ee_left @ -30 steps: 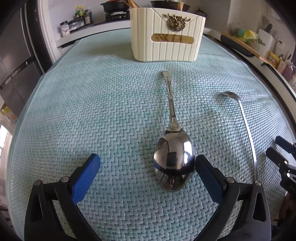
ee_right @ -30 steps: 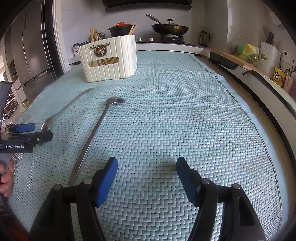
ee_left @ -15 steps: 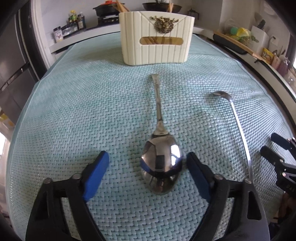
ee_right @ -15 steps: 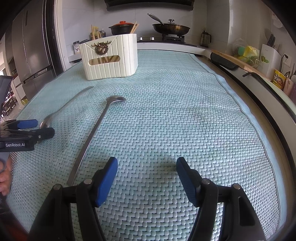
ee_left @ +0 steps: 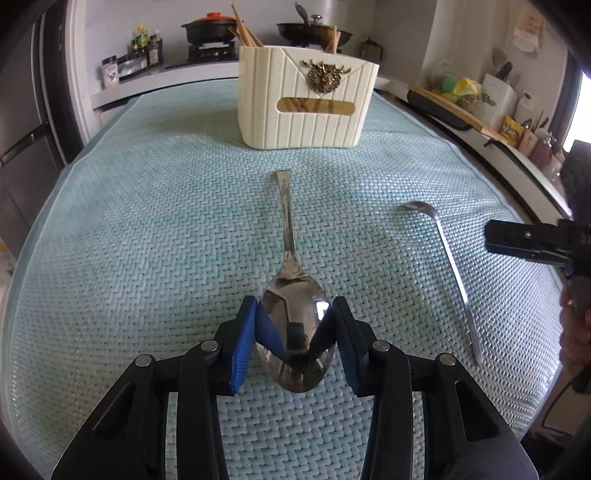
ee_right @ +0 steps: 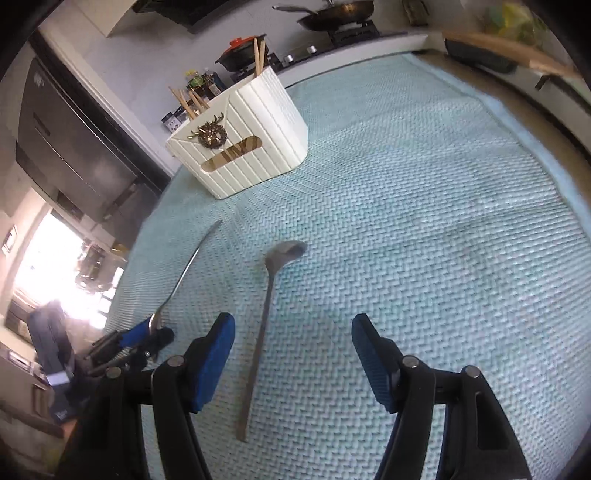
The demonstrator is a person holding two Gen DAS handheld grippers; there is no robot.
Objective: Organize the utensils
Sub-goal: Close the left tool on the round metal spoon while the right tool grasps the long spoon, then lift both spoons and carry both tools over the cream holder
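Observation:
A large steel spoon [ee_left: 286,221] lies on the teal woven mat [ee_left: 147,221], handle pointing at the cream utensil holder [ee_left: 306,99]. My left gripper [ee_left: 295,321] is closing, its blue pads [ee_left: 245,343] against both rims of the spoon's bowl. A thin long-handled spoon [ee_right: 264,325] lies to the right of it. Over that thin handle, my right gripper [ee_right: 291,339] stands open, the handle nearer its left finger and untouched. The right wrist view also shows the left gripper [ee_right: 144,338] on the large spoon [ee_right: 184,273], with the holder [ee_right: 240,151] behind.
Chopsticks [ee_left: 243,31] stick up from the holder. Behind it is a stove with a pot [ee_left: 208,27] and a pan [ee_left: 314,31]. A counter with a board and jars [ee_left: 513,129] runs along the right. A fridge [ee_right: 74,155] stands at the left.
The left jaws have closed in from wide open onto the large spoon's bowl. The right gripper swung left and rolled, bringing the thin spoon's handle between its fingers.

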